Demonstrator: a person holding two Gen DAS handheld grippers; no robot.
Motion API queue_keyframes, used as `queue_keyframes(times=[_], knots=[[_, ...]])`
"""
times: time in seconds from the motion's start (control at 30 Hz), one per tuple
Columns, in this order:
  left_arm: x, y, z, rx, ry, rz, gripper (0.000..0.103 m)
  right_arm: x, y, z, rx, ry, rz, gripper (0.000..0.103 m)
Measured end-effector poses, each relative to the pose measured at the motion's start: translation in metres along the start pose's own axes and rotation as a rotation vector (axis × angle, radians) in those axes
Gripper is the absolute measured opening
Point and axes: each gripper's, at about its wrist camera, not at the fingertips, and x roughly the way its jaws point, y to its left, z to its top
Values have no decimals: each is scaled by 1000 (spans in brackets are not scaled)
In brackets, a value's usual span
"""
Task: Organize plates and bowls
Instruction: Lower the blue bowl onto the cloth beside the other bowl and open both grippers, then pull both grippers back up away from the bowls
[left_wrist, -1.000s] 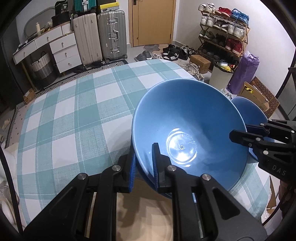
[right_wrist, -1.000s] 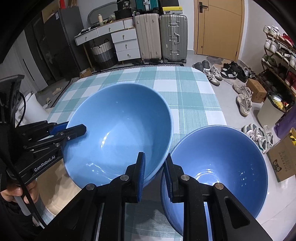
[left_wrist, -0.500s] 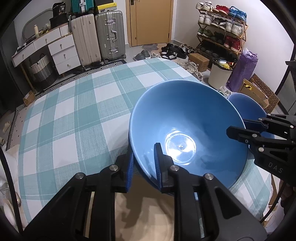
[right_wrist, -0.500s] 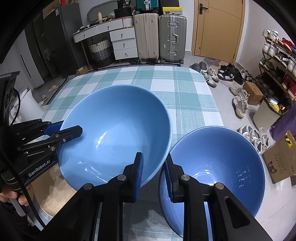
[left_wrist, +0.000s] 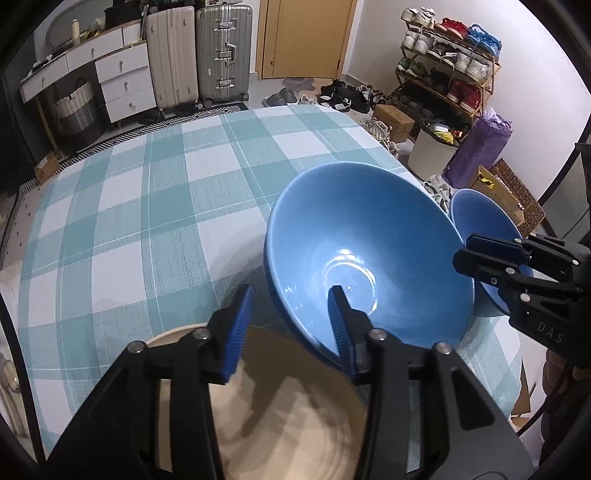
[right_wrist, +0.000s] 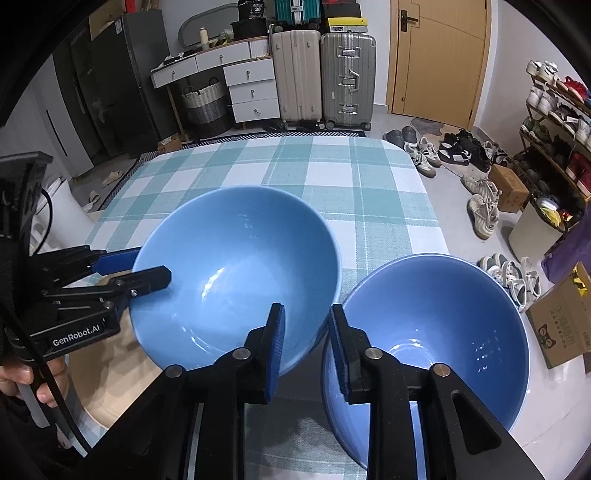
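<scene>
A large blue bowl (left_wrist: 369, 251) (right_wrist: 236, 266) sits on the checked table, its near edge over a beige plate (left_wrist: 288, 424) (right_wrist: 107, 373). My left gripper (left_wrist: 290, 328) (right_wrist: 147, 267) straddles the bowl's left rim. Its jaws are opening, one pad inside the bowl and the other clear of the wall. My right gripper (right_wrist: 308, 343) (left_wrist: 463, 254) straddles the bowl's right rim, jaws opening, with a visible gap at the pads. A second blue bowl (right_wrist: 443, 314) (left_wrist: 476, 210) stands close beside it on the right.
The teal-and-white checked table (left_wrist: 147, 221) stretches away behind the bowls. Suitcases (left_wrist: 218, 51), a drawer unit, a shoe rack (left_wrist: 450, 74), loose shoes and cardboard boxes stand on the floor beyond. A hand (right_wrist: 22, 376) holds the left gripper's handle.
Both grippers were shut on the large bowl's rim and have spread their jaws, the left one much wider. The bowl now sits lower and further right in the left wrist view.
</scene>
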Motion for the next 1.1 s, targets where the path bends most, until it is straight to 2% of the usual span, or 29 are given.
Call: queue_keyframes(times=[0.03, 0.07, 0.13, 0.17, 0.2, 0.23, 0.27, 0.3, 0.33, 0.4, 0.43, 0.73, 0.87, 1.1], knots=[[0, 1, 0, -2, 3, 5, 50, -1, 0, 0, 0, -3, 3, 37], [0, 2, -1, -6, 5, 11, 54, -2, 0, 0, 1, -5, 5, 40], [-1, 4, -1, -16, 1, 14, 59, -5, -1, 0, 9, -13, 13, 54], [-3, 4, -1, -20, -2, 12, 64, -6, -1, 0, 13, -15, 18, 57], [-5, 5, -1, -25, -5, 9, 69, -6, -1, 1, 17, -14, 23, 67], [-7, 5, 0, -30, -10, 3, 80, -6, -1, 1, 20, -15, 28, 81], [-9, 6, 0, -33, -15, -6, 86, -7, -2, 1, 25, -20, 30, 88], [-11, 6, 0, -32, -18, -16, 87, -8, -4, 1, 30, -28, 28, 95], [-11, 6, 0, -32, -17, -19, 89, -9, -4, 2, 33, -29, 26, 98], [-12, 5, 0, -36, -13, -18, 94, -11, -7, 2, 46, -37, 20, 99], [-13, 5, -1, -40, -15, -21, 102, -13, -9, 1, 54, -45, 25, 100], [-31, -8, -5, -62, -42, -47, 102, -47, -29, -8, 91, -125, 57, 101], [-43, -24, -9, -57, -55, -58, 102, -65, -55, -19, 174, -151, 109, 102], [-58, -67, -15, -6, -59, -98, 102, -102, -88, -39, 219, -211, 68, 102]])
